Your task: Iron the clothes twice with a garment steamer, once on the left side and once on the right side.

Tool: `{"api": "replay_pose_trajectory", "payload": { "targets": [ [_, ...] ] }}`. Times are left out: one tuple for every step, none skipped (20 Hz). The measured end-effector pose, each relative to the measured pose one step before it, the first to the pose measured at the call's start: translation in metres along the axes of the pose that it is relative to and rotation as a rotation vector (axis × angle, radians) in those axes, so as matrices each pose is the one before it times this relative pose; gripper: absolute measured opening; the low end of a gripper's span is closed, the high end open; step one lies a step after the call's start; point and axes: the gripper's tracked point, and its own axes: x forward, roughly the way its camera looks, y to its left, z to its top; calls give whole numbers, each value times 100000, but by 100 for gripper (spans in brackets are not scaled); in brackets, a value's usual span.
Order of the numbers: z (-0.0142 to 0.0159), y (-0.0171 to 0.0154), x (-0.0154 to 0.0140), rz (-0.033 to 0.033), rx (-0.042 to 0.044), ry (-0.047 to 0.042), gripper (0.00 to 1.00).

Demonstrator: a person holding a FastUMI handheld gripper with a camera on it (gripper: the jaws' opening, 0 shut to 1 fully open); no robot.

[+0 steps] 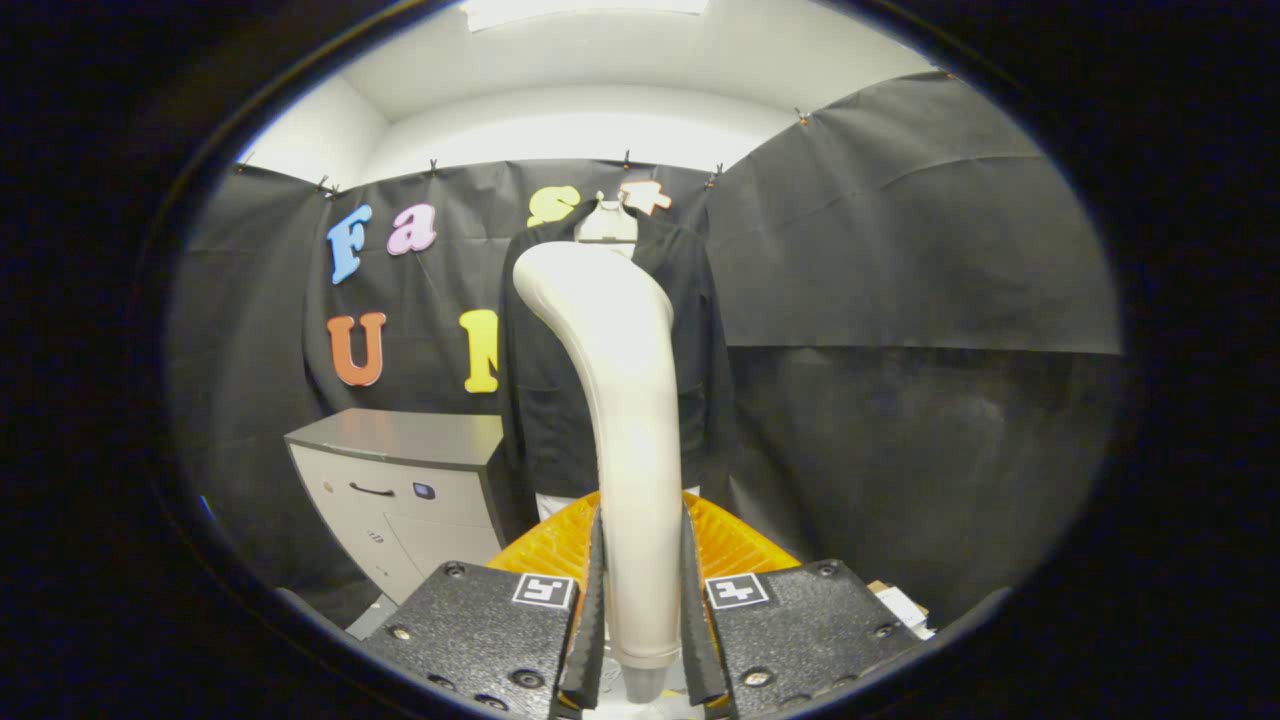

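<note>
While gripper (640, 610) sits at bottom centre of frame, both fingers (592, 620) clamp cream handle of garment steamer (612, 400), one per side. Steamer stands upright, head bent toward upper left, mid-frame. Dark garment (545, 400) hangs behind it on booth wall, centre. Orange ribbed item (555, 540) just beyond fingers. Grey-topped cabinet (400, 480) at lower left, beside garment.

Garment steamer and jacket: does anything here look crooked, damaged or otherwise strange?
Nothing stands out. The garment steamer stands upright between the fingers of the gripper, which press on its handle from both sides. Beyond it, the dark jacket hangs straight on its hanger against the booth wall, beside a grey cabinet.
</note>
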Motion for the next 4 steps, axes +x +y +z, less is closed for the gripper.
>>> {"api": "replay_pose_trajectory", "payload": {
  "targets": [
    [149, -128, -218, 1212, -31, -1171, 35],
    [-181, -296, -123, 1371, 95, -751, 35],
    [-31, -205, -200, 1274, 301, 334, 35],
    [-281, -275, -194, 1377, 224, 618, 35]
  ]
}}
